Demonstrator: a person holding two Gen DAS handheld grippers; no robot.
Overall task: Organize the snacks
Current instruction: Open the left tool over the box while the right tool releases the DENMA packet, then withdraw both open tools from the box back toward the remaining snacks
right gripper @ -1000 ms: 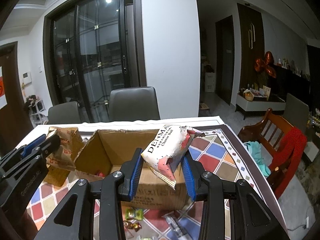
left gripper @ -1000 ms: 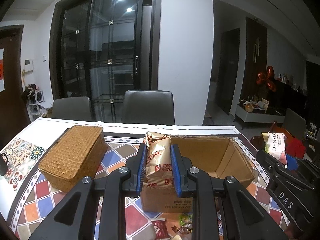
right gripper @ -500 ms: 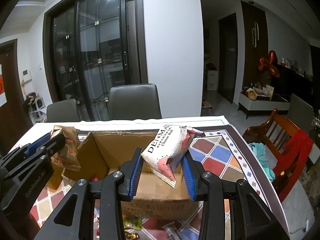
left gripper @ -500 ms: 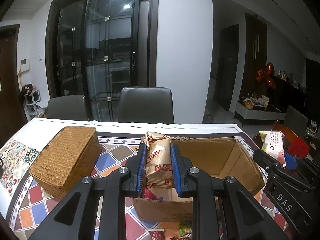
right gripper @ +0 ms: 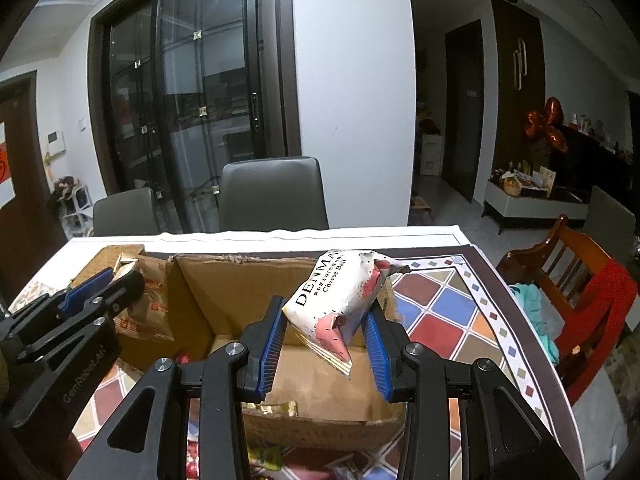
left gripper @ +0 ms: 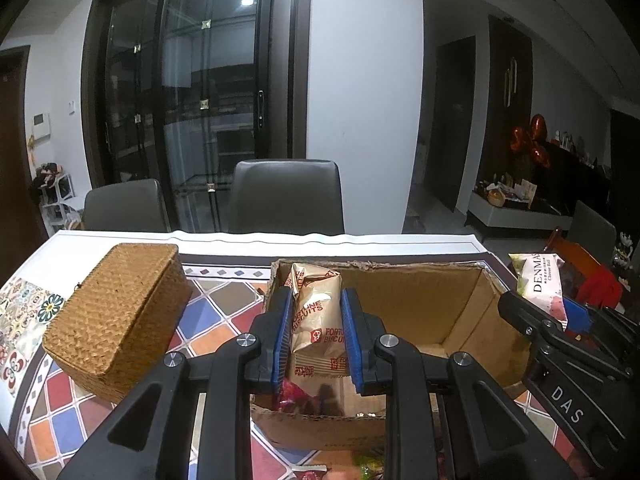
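Dark glass doors [left gripper: 192, 120] and a white wall [left gripper: 364, 100] stand behind the bench [left gripper: 224, 300], which has a cloth with coloured diamond tiles. Two grey chairs [left gripper: 286, 196] are pushed against its far side.

On the bench stands an open cardboard box [left gripper: 420, 304]. Just beside it, on its left in the left wrist view, is a woven basket [left gripper: 120, 312] with its lid closed.

The left gripper [left gripper: 316, 336] has its jaws narrow and they press on a golden biscuit packet [left gripper: 316, 316] from both sides. The packet stands upright between the blue pads [left gripper: 280, 340] and it hangs over the left end of the box, above the box opening. Under it, inside the box, something red [left gripper: 296, 394] is visible, but I cannot tell what it is.

The right gripper [right gripper: 324, 340] holds a white cheese ball bag [right gripper: 340, 300] with pink marks. The bag is tilted, with its top leaning to the right, and its lower corner points down between the pads [right gripper: 274, 340]. It is over the right part of the box [right gripper: 240, 292].

Some small wrapped sweets [right gripper: 268, 454] lie on the bench in front of the box, near the lower edge of both views. At the right, beside the bench, stands a wooden chair [right gripper: 576, 276] with red cloth [right gripper: 612, 296] on it.
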